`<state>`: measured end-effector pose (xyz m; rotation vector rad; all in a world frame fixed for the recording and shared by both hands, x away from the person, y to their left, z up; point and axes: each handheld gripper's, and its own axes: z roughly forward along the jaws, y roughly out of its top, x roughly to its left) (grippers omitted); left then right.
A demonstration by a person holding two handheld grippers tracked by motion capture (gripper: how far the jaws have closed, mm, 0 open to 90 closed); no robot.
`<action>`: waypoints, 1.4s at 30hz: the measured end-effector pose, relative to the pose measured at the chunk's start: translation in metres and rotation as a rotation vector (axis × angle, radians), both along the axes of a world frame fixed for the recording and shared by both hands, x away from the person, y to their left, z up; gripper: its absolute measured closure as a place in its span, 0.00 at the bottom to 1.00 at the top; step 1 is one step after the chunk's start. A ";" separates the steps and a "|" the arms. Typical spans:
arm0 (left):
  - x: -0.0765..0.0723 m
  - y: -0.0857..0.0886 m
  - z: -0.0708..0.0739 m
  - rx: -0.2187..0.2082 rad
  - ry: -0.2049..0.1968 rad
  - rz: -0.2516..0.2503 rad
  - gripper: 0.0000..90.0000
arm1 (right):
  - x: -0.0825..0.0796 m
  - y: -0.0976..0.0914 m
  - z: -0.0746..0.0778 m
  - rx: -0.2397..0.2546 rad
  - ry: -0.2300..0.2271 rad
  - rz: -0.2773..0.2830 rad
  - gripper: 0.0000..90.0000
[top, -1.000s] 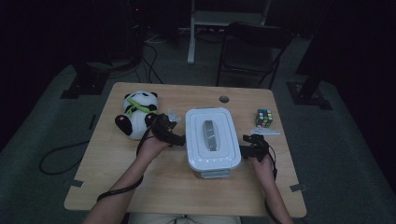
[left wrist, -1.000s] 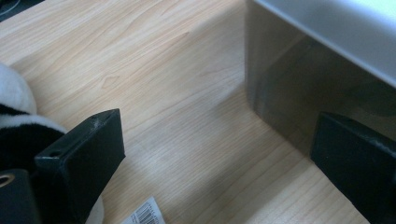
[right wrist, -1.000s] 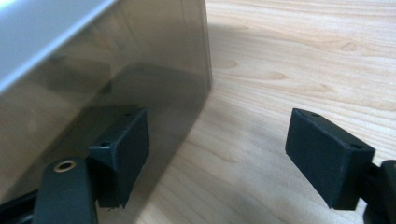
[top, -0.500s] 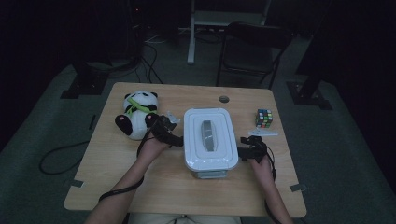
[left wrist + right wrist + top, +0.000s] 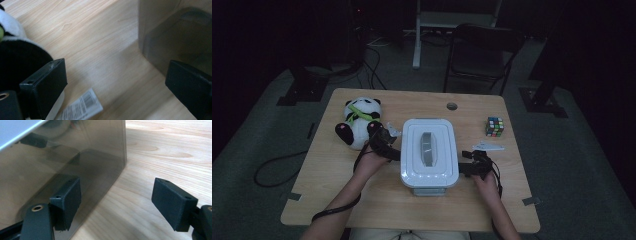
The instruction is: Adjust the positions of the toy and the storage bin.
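A grey see-through box with a white lid [image 5: 429,150] stands in the middle of the wooden table [image 5: 337,195]. My left gripper [image 5: 388,147] is at the box's left side, open, its jaws over bare wood [image 5: 117,85]; the box wall [image 5: 172,35] is by its right jaw. A plush panda [image 5: 359,122] sits just left of it, with its paper tag [image 5: 82,107] on the table. My right gripper [image 5: 468,168] is low at the box's right side, open [image 5: 120,202]. Its jaws have just been closing a little, with only table between them and the box wall [image 5: 62,157] behind the left jaw.
A colour cube [image 5: 495,126] lies at the back right of the table. A round cable hole [image 5: 452,106] is near the far edge. A chair [image 5: 482,55] stands behind the table. Cables trail from both grippers toward the front edge.
The box has shifted slightly to the left, and my right gripper has moved left with it. The left gripper has hardly moved.
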<state>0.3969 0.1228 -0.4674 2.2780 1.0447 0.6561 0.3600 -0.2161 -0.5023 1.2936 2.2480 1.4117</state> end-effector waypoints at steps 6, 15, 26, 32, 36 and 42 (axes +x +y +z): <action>-0.012 0.008 -0.001 -0.011 0.008 -0.012 0.05 | -0.010 0.007 0.001 -0.011 0.002 0.037 0.26; -0.025 0.012 -0.003 -0.030 0.015 -0.017 0.06 | -0.023 0.008 0.000 0.001 0.010 0.064 0.26; -0.018 0.002 -0.006 -0.064 0.042 -0.042 0.06 | -0.031 0.000 0.001 0.006 0.005 0.037 0.26; -0.009 -0.006 -0.006 -0.060 0.053 -0.072 0.06 | -0.031 -0.007 0.003 -0.001 -0.008 0.016 0.26; -0.003 -0.010 -0.005 -0.063 0.064 -0.089 0.06 | -0.032 -0.011 0.002 0.010 -0.004 0.016 0.26; 0.005 -0.017 -0.001 -0.054 0.055 -0.117 0.06 | -0.035 -0.015 0.003 -0.005 -0.008 0.016 0.26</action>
